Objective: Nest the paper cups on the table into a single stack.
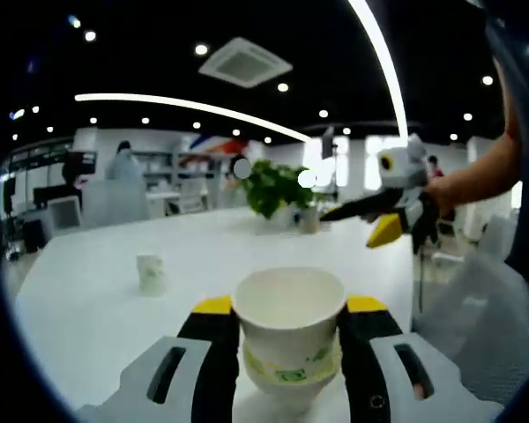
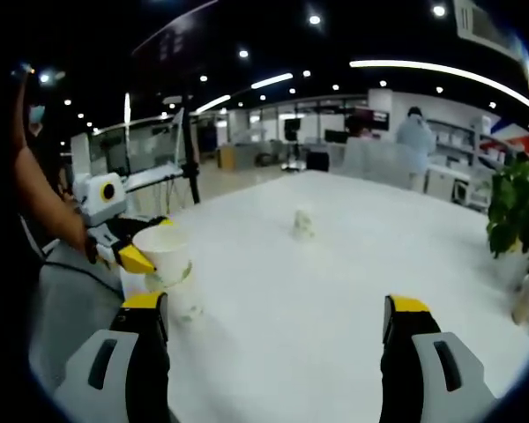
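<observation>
Left gripper [image 1: 291,339] has its jaws clenched on a paper cup [image 1: 290,328], held above the counter [image 1: 97,300]. Right gripper [image 2: 278,339] hovers over that counter, jaws released wide.

Bare table [image 2: 335,291] all round; lone cup [image 2: 303,222] mid-table, plant [image 2: 520,211] at far edge

Occluded, cropped and unresolved items

The left gripper [image 1: 291,352] jaws cover both sides of the held paper cups [image 1: 291,339], and the lower picture edge crops their base; cup count cannot be determined. The far cup [image 1: 151,273] is too small and blurred to show print. The plant [image 2: 518,216] is cropped at the right gripper view's edge. The right gripper [image 2: 278,348] bodies run off the bottom edge.
</observation>
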Demonstrator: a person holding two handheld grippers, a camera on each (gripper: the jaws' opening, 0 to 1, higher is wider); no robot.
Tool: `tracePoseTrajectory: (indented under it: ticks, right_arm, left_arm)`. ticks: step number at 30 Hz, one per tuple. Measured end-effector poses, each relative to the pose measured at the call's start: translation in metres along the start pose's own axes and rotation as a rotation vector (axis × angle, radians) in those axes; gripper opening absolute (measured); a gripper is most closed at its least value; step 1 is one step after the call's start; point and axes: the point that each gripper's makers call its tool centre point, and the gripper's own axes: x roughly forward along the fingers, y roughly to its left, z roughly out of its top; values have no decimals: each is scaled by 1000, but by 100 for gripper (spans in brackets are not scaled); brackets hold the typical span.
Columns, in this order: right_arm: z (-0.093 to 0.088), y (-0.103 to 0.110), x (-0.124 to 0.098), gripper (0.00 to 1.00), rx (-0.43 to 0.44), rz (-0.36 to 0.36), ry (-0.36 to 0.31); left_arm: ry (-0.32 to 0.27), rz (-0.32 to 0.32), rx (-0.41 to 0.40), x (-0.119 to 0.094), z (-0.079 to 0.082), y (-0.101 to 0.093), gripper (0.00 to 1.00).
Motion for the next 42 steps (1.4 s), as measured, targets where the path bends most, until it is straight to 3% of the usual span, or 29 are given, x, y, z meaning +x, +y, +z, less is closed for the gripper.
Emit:
tracePoseTrajectory:
  ticks: [3,6,7,17,19,21,24,26,29,36,42]
  right_arm:
    - [1,0,1,100,1,1,-4]
    - [2,0,2,100,-1,2,-4]
    - [1,0,3,100,0,2,-4]
    - [-2,4,3,100,5,7,-3]
    - [-1,4,2,100,5,7,-5]
    - [-1,4,2,100,4,7,-6]
    - [-1,3,3,100,5,8,-8]
    - [0,4,3,100,4,9,-8]
    - [2,4,5,100,3,10,-12]
    - [11,1,7,100,-7,7,-34]
    - [15,-7,10,100,-9,-2,-38]
  left_arm:
    - [28,1,11,-1,-7,0,43]
    - [122,-6,49,-3,-30,0,43]
    - [70,-9,44,-1,-24,-2,43]
    - [101,-2,27,0,-24,0,44]
    - [117,11,5,0,-23,4,48]
    - [104,23,7,0,-19,9,59]
    - [75,28,-15,1,-10,15,84]
    - [48,41,-11,0,0,21,93]
    - [-8,63,-41,-4,24,33,96]
    - [-58,88,-46,-15,66,59,98]
    - [15,122,-8,-25,64,83,98]
